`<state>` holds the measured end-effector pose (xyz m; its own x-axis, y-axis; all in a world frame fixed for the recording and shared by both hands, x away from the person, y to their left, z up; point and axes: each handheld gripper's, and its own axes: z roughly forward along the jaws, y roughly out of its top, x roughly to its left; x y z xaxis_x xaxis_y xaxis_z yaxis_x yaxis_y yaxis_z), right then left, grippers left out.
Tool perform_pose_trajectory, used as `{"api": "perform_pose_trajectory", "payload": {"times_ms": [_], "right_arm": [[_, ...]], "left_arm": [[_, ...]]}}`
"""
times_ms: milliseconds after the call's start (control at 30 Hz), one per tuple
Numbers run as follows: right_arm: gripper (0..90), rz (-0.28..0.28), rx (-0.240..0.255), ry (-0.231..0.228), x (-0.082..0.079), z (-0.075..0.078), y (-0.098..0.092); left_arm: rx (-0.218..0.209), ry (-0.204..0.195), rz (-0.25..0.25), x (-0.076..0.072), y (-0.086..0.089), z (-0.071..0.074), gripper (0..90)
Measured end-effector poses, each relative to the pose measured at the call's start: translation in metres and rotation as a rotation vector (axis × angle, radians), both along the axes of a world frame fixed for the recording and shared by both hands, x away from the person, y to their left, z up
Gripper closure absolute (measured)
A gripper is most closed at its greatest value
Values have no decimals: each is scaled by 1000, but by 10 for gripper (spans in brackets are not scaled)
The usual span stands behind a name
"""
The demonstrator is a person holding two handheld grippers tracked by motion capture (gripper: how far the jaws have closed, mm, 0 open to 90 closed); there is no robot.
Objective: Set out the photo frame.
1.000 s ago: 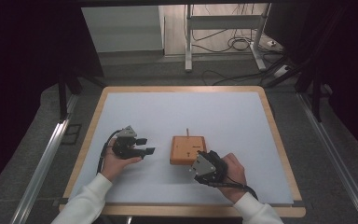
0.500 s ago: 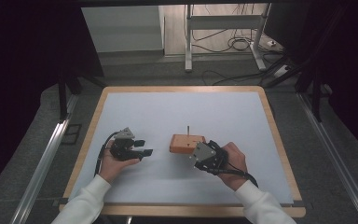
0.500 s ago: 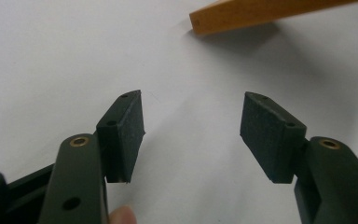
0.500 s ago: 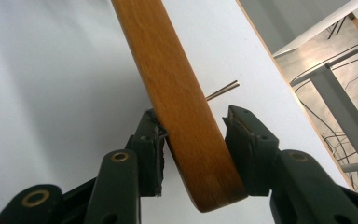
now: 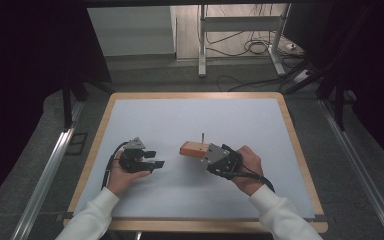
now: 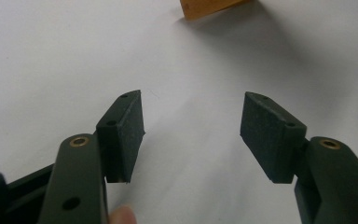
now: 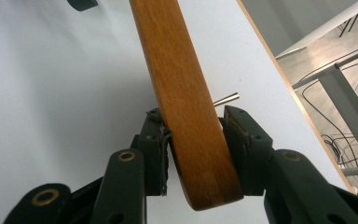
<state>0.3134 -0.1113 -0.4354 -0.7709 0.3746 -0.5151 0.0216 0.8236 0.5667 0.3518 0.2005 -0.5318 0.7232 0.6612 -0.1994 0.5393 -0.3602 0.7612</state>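
1. Right gripper (image 7: pixel 193 140): fingers clamp the wooden block (image 7: pixel 186 102) at its near end; its long axis runs away from them.
2. Left gripper (image 6: pixel 191 135): fingers wide, empty; block ahead, apart.
3. Block's pin (image 5: pixel 202 137) stands upright above the surface (image 5: pixel 180 115).

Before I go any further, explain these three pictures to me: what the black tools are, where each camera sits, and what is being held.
A person sits at a white table holding a hand-worked, two-jaw gripper in each hand. The high view looks down from above the person. Each of the other two cameras rides on a gripper and looks along its black jaws. The left gripper hovers open and holds nothing; in its own view the jaws stand wide apart over bare table. The right gripper is clamped on the edge of a wooden block, lifted and tilted. A thin metal pin sticks up from the block.
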Motion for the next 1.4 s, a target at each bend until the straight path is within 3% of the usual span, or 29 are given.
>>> {"api": "perform_pose_trajectory", "payload": {"times_ms": [833,1200,1400], "right_arm": [[688,58,-22,-8,13,13,18],[693,94,88,97,4,32,15],[692,146,101,130,-8,37,13]], "left_arm": [[11,2,-3,1,0,-3,387],[10,1,-3,1,0,-3,387],[11,-1,-3,1,0,-3,387]]}}
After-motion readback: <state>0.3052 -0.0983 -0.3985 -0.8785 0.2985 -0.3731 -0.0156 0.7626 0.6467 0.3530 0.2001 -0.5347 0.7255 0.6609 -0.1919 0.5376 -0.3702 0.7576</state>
